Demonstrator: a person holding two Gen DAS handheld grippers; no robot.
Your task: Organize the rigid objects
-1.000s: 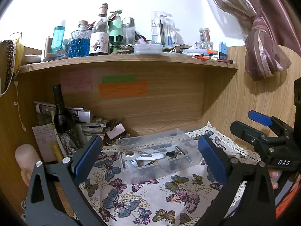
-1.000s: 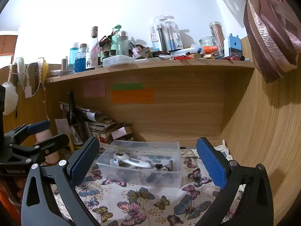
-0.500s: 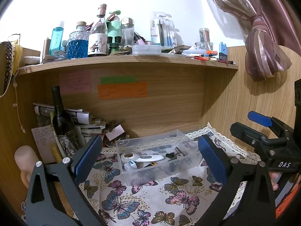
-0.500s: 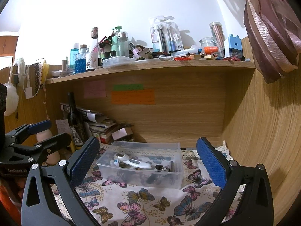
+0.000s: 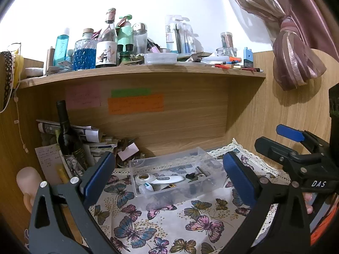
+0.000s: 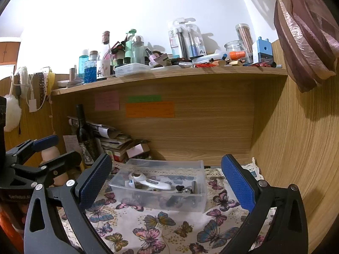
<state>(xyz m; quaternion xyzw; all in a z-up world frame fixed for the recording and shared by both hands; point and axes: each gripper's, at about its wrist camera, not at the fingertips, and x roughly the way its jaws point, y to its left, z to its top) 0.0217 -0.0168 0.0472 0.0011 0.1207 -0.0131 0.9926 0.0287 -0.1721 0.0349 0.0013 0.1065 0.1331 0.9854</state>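
A clear plastic box [image 5: 175, 177] [image 6: 161, 186] sits on the butterfly cloth [image 5: 165, 228] [image 6: 148, 228] at the back of the desk. Inside lie a white rotary cutter [image 5: 156, 178] [image 6: 148, 182] and several small dark metal parts [image 5: 198, 174] [image 6: 188, 188]. My left gripper [image 5: 168, 175] is open and empty, held back from the box. My right gripper [image 6: 166, 178] is open and empty, also short of the box. Each gripper shows in the other's view, the right one [image 5: 296, 148] and the left one [image 6: 44, 156].
A dark wine bottle [image 5: 66, 135] [image 6: 84, 135] and a stack of papers [image 5: 93, 139] [image 6: 114, 141] stand at the back left. A crowded shelf [image 5: 137, 69] [image 6: 169, 72] with bottles hangs above. Wooden panels close the back and right side [image 6: 296, 158].
Both views have crept slightly nearer to the box; the grippers stay open and empty.
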